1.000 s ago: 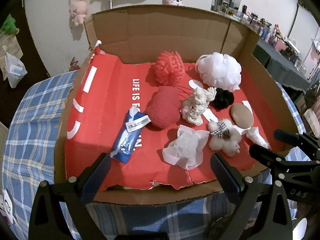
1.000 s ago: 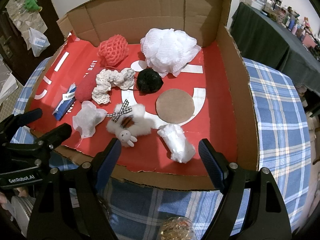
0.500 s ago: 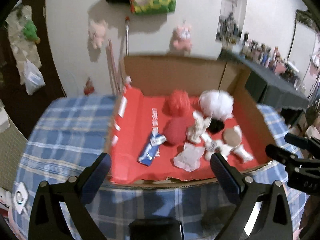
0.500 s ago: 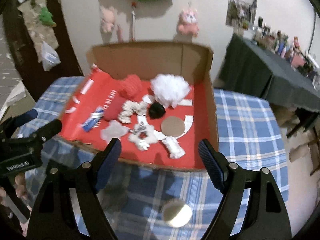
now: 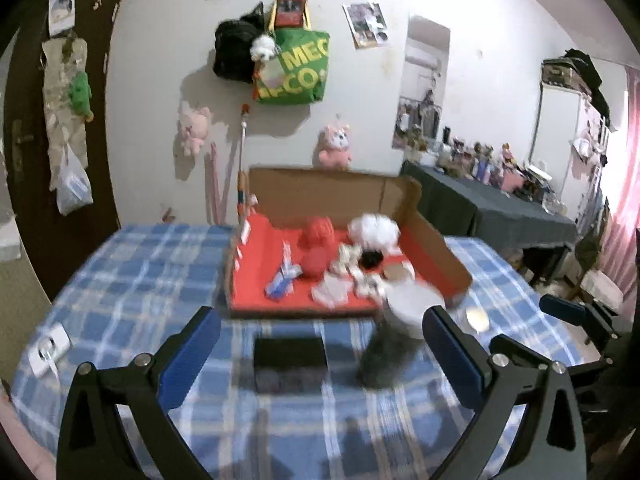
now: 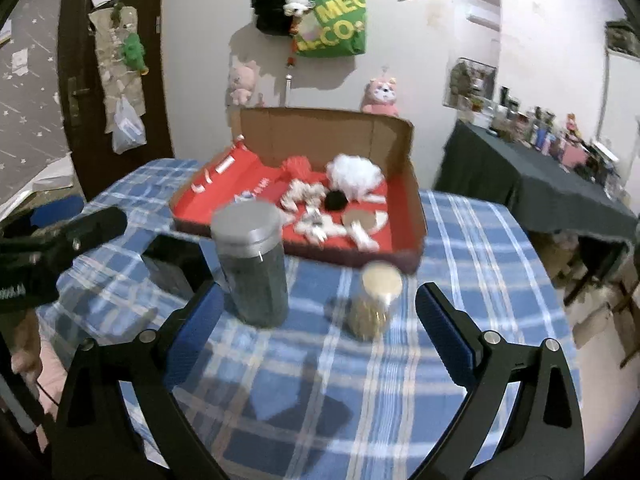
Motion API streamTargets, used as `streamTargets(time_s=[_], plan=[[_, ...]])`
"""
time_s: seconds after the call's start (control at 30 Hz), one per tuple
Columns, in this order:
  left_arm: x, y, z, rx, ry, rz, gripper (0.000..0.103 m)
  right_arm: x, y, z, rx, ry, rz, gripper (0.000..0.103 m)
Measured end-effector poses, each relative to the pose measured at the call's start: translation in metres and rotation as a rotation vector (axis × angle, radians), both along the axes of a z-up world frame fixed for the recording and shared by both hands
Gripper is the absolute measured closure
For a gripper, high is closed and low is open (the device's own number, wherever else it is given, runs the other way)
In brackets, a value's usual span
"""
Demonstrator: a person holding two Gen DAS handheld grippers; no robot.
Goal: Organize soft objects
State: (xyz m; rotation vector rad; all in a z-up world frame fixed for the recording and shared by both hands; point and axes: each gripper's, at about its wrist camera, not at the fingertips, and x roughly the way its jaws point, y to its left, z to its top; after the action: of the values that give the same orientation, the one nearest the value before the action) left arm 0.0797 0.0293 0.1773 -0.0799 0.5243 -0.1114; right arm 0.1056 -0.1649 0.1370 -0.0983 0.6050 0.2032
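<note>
Shallow cardboard box w/ red lining (image 6: 416, 216) on blue plaid tabletop (image 6: 460, 240) corrals soft items, prob. sorted. Left gripper (image 5: 320, 356) jaws apart, empty; right gripper (image 6: 316, 326) jaws opening, nothing between.

Matt cardboard box (image 6: 320, 136) – red paper lining; checked cloth tablecloth (image 6: 460, 264), fluffy white pouf (image 6: 354, 174).

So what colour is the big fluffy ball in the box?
White fluffy ball, clearest in the right wrist view.

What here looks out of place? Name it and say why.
Two hard jars stand on the checked tablecloth outside the cardboard box of soft things: a tall dark jar and a small cork-lidded jar.
</note>
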Motion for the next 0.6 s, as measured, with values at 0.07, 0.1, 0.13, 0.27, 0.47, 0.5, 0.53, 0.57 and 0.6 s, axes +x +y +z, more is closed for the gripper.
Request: streamTargets(time_s=[0.07, 0.1, 0.13, 0.27, 0.47, 0.5, 0.53, 0.57, 0.6], plan=[[-0.006, -0.004, -0.021, -0.001, 0.031, -0.014, 0.0, -0.004, -0.003, -0.02, -0.005, 0.028, -0.025, 0.005], [-0.008, -0.006, -0.033, 0.009, 0.042, -0.004, 0.0, -0.002, -0.004, -0.031, -0.004, 0.047, -0.035, 0.005], [-0.011, -0.008, -0.043, 0.016, 0.043, 0.0, 0.0, -0.002, -0.006, -0.038, -0.002, 0.058, -0.039, 0.005], [-0.008, -0.02, -0.08, 0.059, 0.092, -0.015, 0.0, 0.007, -0.009, -0.075, -0.016, 0.136, -0.063, 0.005], [0.002, -0.024, -0.13, 0.084, 0.198, -0.01, 0.0, 0.018, -0.014, -0.104, -0.018, 0.194, -0.093, 0.005], [0.004, -0.024, -0.135, 0.083, 0.211, -0.005, 0.0, 0.019, -0.016, -0.108, -0.021, 0.201, -0.102, 0.005], [0.006, -0.023, -0.14, 0.08, 0.228, -0.001, 0.0, 0.019, -0.017, -0.11, -0.025, 0.204, -0.11, 0.005], [0.007, -0.022, -0.144, 0.078, 0.24, 0.002, 0.0, 0.02, -0.018, -0.112, -0.029, 0.206, -0.118, 0.005], [0.008, -0.022, -0.147, 0.078, 0.256, 0.006, 0.0, 0.019, -0.018, -0.113, -0.032, 0.209, -0.124, 0.005]])
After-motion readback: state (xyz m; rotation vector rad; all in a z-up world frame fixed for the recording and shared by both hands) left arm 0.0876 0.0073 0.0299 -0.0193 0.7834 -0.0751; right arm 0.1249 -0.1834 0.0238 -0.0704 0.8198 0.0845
